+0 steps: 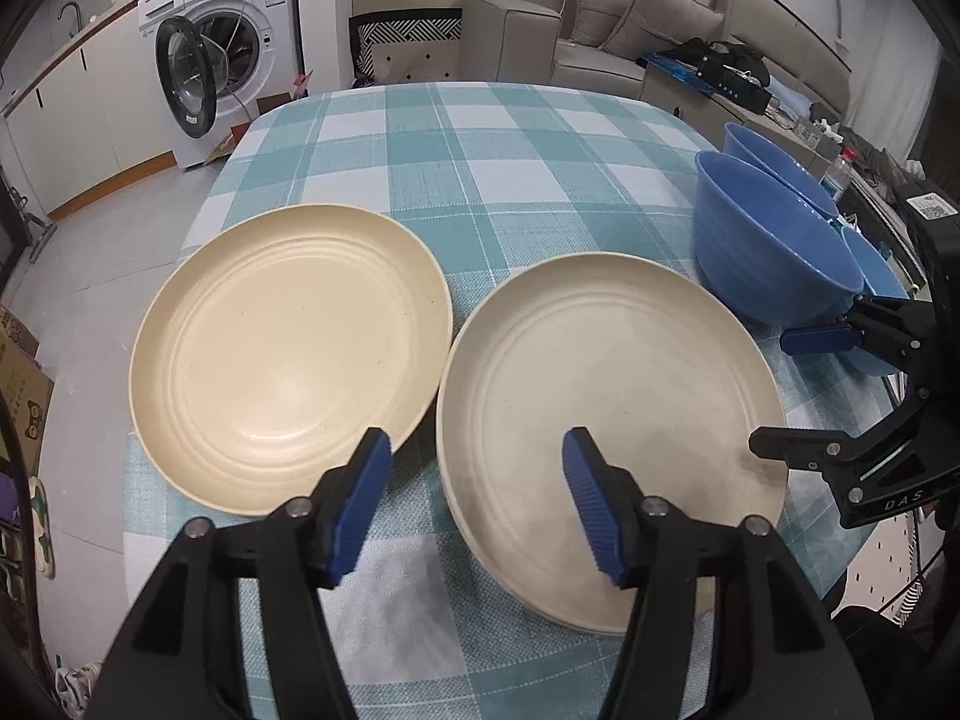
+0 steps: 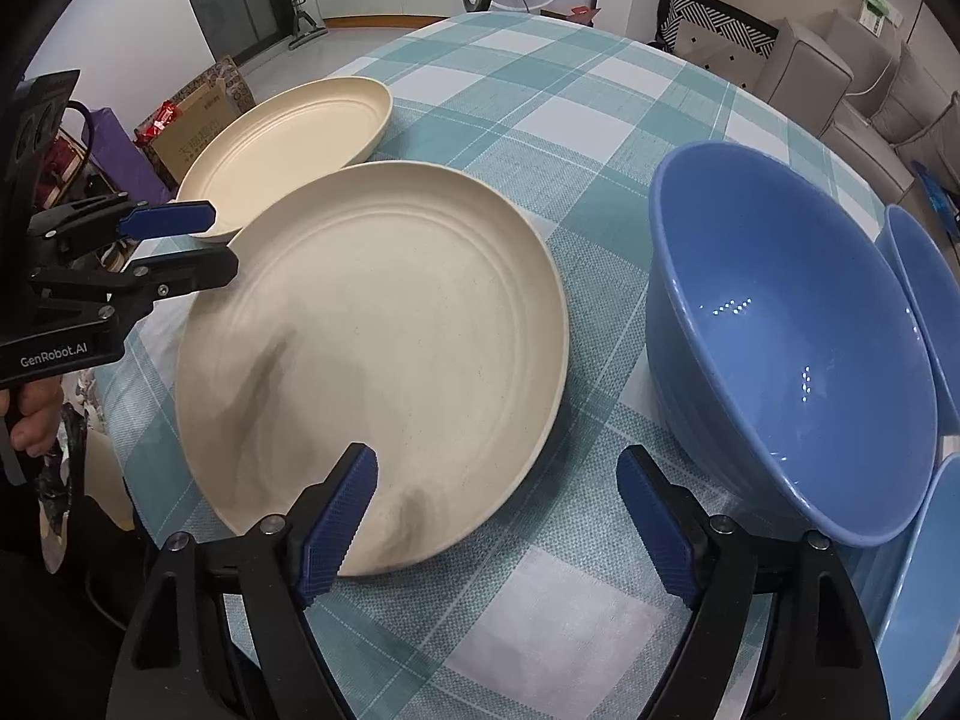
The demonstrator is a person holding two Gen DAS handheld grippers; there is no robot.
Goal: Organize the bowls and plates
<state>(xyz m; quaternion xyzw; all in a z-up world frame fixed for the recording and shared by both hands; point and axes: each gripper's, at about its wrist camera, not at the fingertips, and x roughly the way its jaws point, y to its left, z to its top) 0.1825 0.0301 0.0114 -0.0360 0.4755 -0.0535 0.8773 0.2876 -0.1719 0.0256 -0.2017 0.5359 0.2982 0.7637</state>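
Two cream plates lie on the teal checked tablecloth (image 1: 480, 138): a single plate (image 1: 288, 360) on the left and, touching it, what looks like a stack of plates (image 1: 612, 420) on the right. My left gripper (image 1: 477, 450) is open, its fingers straddling the stack's near-left rim without pressing on it. My right gripper (image 2: 498, 462) is also open, astride the near-right rim of the stack (image 2: 372, 348). A large blue bowl (image 2: 780, 348) stands just right of it, with two more blue bowls (image 2: 924, 300) beside it.
A washing machine (image 1: 198, 78) with its door open stands past the table's far left. A grey sofa (image 1: 600, 18) is behind the table. A cardboard box (image 2: 192, 120) sits on the floor by the table's left edge. A hand (image 2: 30, 414) grips the left tool.
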